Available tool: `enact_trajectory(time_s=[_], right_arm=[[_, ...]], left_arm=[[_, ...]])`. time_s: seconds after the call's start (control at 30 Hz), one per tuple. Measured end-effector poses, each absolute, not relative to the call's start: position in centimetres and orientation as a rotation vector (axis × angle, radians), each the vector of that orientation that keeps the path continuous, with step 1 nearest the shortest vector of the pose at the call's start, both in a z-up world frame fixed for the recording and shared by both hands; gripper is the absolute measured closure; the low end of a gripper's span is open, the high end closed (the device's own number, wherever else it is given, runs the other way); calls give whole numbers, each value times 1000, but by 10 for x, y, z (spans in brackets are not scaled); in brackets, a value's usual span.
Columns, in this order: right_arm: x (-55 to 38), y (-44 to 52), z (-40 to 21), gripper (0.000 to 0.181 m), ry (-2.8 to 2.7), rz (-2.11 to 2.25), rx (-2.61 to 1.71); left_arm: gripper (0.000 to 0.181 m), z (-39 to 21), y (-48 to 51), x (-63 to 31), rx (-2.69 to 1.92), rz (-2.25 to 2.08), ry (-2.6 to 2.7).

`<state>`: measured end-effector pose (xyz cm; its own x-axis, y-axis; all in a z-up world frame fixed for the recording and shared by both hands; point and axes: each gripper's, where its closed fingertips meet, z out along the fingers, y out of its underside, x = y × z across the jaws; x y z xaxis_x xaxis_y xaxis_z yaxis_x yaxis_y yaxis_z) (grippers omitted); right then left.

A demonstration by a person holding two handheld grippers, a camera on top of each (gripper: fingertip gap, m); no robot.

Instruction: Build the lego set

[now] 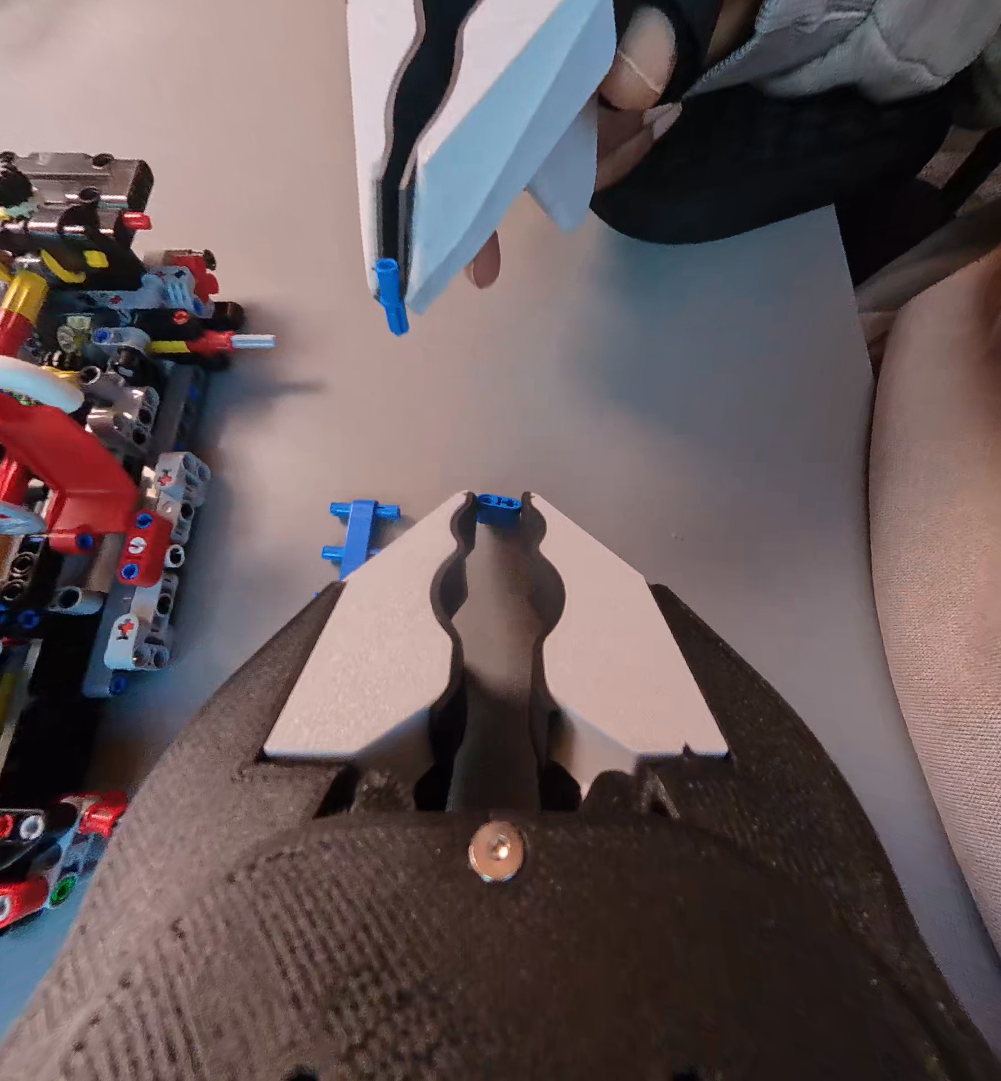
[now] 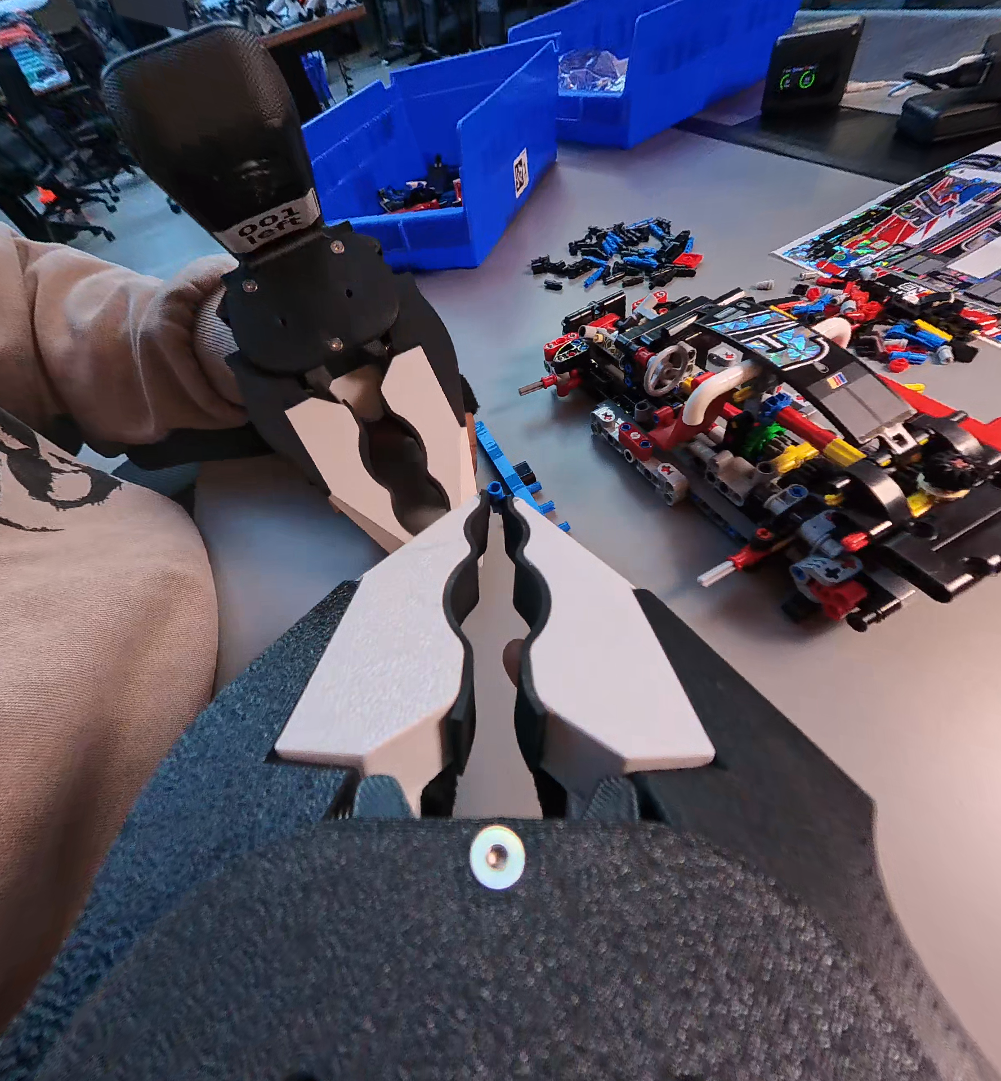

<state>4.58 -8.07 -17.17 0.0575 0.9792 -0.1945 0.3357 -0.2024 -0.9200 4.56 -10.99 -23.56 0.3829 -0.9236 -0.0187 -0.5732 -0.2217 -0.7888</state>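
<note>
On the grey worktop [image 2: 720, 731], close to the person's body, both tools are busy with tiny blue parts. The left tool [image 1: 499, 504] is pinching a small blue connector piece [image 1: 498, 508] at its very tips, held low over the surface. The right tool [image 2: 496, 502] is pressed together on a short blue pin [image 1: 391, 295], which sticks out past its fingertips and hangs just above and beyond the left one. A blue beam [image 1: 358, 541] with pins already in it lies flat beside the left tool, partly hidden by it.

The half-built car [image 2: 808, 468], red, black and grey, sits further off on the worktop, with loose parts [image 2: 621, 251] scattered behind it and blue bins [image 2: 486, 146] beyond.

These pieces look light, hard and smooth, so I'd expect them to twist or pop out if squeezed off-centre. The pin is best held around its middle collar, leaving one end free to push into a hole; the connector by its flat sides. The car itself seems heavier and likely to shed bits if lifted by a thin panel.
</note>
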Motion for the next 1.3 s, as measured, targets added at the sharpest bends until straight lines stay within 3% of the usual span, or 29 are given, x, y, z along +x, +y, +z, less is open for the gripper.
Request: enact_trajectory(time_s=[0.33, 0.53, 0.83, 1.1, 1.3], right_arm=[[43, -85, -172, 180, -1377, 1168, -1607], [35, -95, -154, 180, -1272, 1369, -1545], [27, -98, -142, 180, -1096, 1630, -1585], [26, -99, -161, 180, -1232, 1469, -1657], [28, -101, -164, 171, -1417, 1197, -1493]], left_arm=[[161, -238, -111, 36, -1918, -556, 1325], [156, -185, -102, 45, -1745, -796, 1062], [179, -151, -94, 39, -1535, -519, 1049], [180, -167, -94, 35, -1549, -362, 1165], [180, -173, -96, 37, -1579, -378, 1199]])
